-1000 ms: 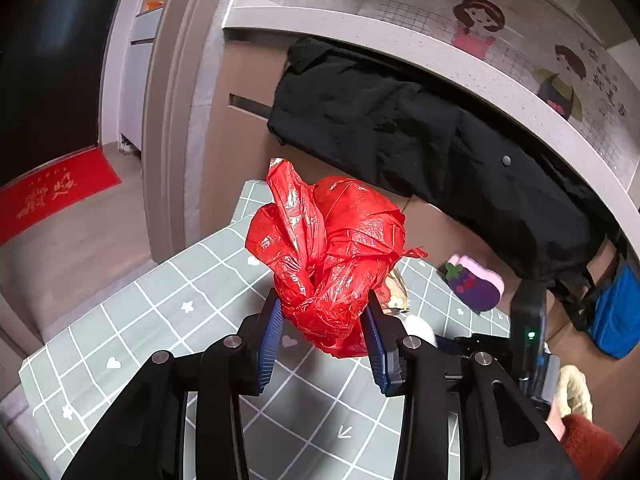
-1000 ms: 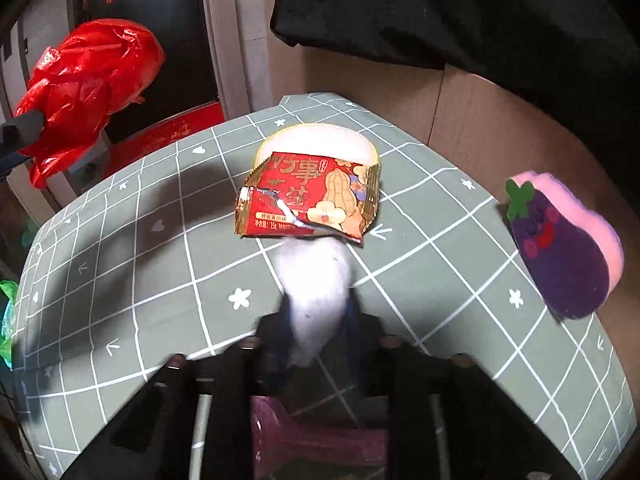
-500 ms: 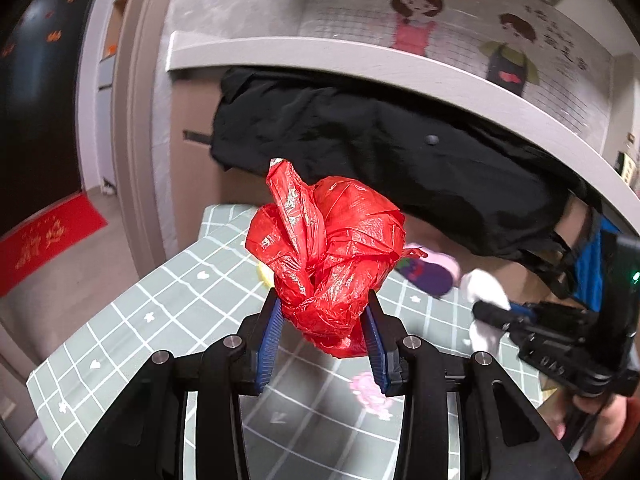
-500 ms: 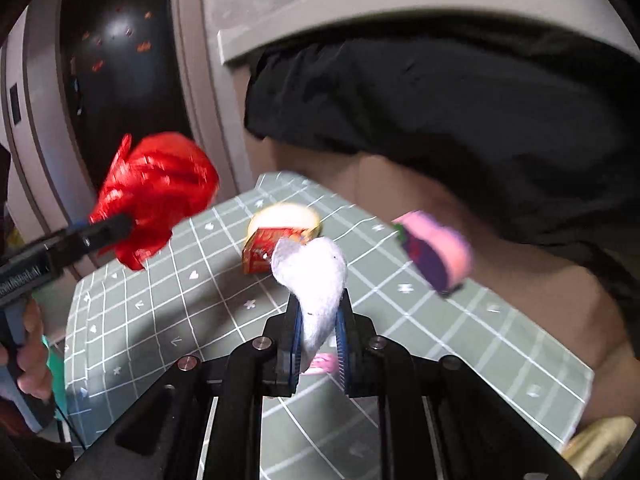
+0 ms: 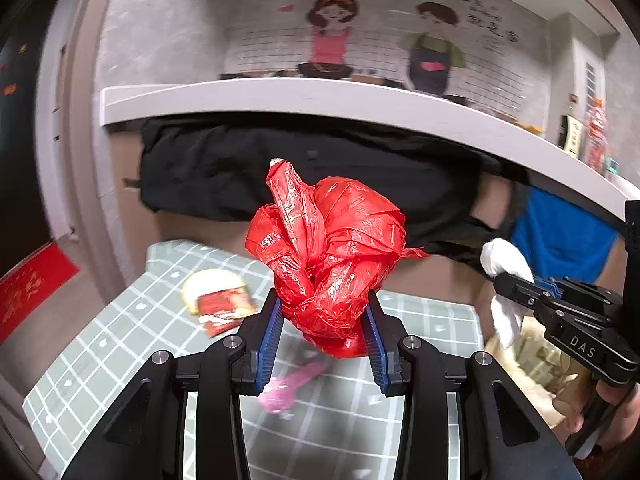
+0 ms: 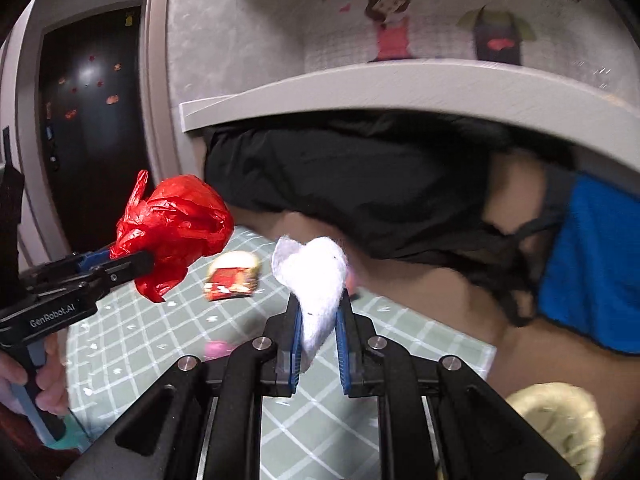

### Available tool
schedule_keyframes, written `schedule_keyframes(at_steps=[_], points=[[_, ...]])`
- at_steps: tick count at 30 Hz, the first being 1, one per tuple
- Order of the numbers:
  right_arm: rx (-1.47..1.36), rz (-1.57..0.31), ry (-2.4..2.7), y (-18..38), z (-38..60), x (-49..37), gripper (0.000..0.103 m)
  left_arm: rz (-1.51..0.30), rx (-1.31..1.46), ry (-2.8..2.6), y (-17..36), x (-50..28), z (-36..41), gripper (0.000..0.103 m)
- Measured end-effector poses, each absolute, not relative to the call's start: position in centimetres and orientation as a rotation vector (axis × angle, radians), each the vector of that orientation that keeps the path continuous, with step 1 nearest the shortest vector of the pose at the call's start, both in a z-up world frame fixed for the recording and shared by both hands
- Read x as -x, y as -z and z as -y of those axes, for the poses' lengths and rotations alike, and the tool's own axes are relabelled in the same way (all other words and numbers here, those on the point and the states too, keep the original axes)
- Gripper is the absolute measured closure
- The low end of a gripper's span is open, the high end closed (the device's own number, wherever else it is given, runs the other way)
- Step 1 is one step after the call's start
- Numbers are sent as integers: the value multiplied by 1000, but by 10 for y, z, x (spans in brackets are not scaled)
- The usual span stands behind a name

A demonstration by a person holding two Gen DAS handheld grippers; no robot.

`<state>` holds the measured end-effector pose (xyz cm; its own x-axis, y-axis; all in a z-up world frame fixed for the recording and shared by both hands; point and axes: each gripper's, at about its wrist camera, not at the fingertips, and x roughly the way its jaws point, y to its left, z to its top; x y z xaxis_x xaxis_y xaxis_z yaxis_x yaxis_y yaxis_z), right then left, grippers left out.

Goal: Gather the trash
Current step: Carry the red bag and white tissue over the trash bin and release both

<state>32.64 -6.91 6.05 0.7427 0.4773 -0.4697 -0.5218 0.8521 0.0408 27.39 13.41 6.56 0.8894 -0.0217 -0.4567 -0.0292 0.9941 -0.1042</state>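
Left gripper (image 5: 322, 326) clamped on crumpled red plastic bag (image 5: 326, 254), held in the air above green checked table (image 5: 120, 344). Bag looks light, soft, slick film; bulk sits above the pads, grip low on the knotted bunch, probably prone to sliding if squeezed loosely. Best hold: the dense twisted part, not the loose flap on top.

On the table: red snack wrapper (image 5: 224, 308) lying on a pale round item, not yet collected. Likely flat, crinkly, thin; edge pinch needed.

Right gripper (image 6: 318, 326) narrow, pinching white crumpled tissue (image 6: 316, 280), also lifted clear of the table. Tissue looks very light, compressible, tears easily; held at its lower tail, wad standing above the pads.
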Motion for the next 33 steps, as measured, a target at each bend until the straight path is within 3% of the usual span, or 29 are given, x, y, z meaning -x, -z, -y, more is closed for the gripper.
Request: schedule_keyframes(at_steps=[21, 33], points=[[-23, -387, -234, -79, 257, -260, 89, -454, -48, 306, -79, -272, 56, 63], [-47, -400, -136, -65, 311, -240, 89, -487, -80, 385, -65, -276, 117, 63]])
